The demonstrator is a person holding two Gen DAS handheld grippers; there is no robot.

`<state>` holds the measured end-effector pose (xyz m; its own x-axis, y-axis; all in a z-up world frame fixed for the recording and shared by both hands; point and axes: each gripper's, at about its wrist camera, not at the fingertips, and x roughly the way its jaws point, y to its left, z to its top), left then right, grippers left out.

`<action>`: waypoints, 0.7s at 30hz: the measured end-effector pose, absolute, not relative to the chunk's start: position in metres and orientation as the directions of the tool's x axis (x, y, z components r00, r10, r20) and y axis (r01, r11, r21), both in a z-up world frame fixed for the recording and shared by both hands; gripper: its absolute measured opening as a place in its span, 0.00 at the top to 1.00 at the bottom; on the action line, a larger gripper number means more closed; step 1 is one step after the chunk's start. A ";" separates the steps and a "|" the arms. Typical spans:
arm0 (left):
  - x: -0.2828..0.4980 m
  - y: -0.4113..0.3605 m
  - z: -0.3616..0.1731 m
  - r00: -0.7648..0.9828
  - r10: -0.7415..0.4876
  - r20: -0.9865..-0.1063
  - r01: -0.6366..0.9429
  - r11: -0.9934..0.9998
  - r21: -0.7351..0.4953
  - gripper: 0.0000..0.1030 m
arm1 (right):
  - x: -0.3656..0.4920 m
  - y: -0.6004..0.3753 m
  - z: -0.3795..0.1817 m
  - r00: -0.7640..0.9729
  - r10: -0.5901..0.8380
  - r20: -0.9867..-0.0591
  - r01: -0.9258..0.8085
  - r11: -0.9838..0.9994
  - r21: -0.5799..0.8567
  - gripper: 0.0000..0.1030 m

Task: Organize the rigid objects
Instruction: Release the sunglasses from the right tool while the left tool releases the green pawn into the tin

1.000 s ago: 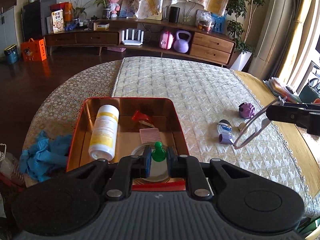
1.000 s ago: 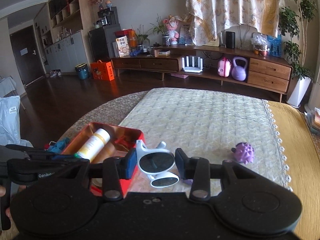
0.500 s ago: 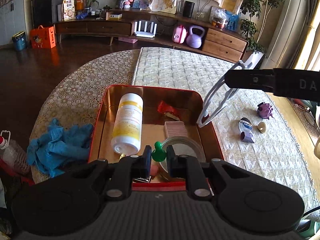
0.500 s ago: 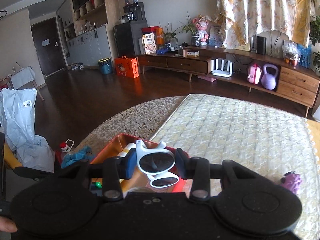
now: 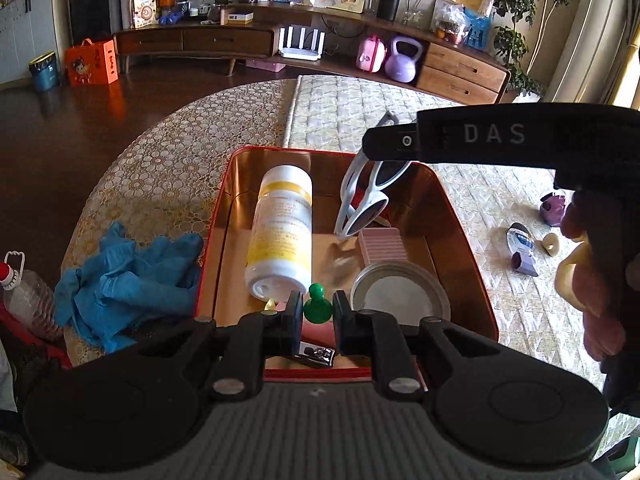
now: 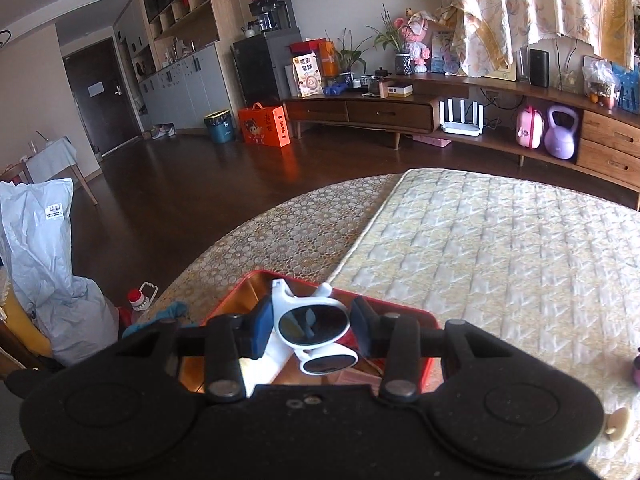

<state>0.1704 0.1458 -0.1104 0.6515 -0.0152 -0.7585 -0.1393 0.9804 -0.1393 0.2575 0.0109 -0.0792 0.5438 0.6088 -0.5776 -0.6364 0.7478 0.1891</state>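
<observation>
My right tongs (image 6: 310, 330), clamped on the sunglasses (image 5: 362, 200), have carried them from over the bench to above the tin (image 5: 440, 200). Left tongs (image 5: 317, 312) stay closed on the green pawn (image 5: 317, 300), now lower over the tin.

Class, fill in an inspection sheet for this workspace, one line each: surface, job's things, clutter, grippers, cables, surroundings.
Surface: round table under a patterned cloth, with a quilted mat on top.
Job's things: red tin tray holds a white bottle lying down, a pink ridged block and a round lid; a purple spiky ball and a small tube lie on the mat.
Clutter: blue gloves beside the tray.
Grippers: left gripper shut on a green pawn; right gripper shut on white sunglasses above the tray.
Cables: nothing seen on the table.
Surroundings: wooden sideboard, purple kettlebell, orange box.
</observation>
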 end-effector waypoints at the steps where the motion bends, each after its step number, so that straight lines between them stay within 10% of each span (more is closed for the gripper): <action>1: 0.171 0.146 -0.112 0.649 -0.016 -0.761 -0.140 0.980 -0.140 0.85 | 0.258 0.010 -0.082 0.541 0.615 -0.573 -0.637 0.745 0.198 0.60; 21: 0.180 0.145 -0.130 0.618 0.003 -0.786 -0.142 0.984 -0.107 0.85 | 0.243 0.000 -0.115 0.443 0.565 -0.696 -0.643 0.741 0.192 0.60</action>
<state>0.1798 0.1453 -0.1300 0.6182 0.0035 -0.7860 -0.1418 0.9841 -0.1071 0.2432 -0.0001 -0.1155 0.4431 0.5647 -0.6963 -0.6429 0.7415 0.1923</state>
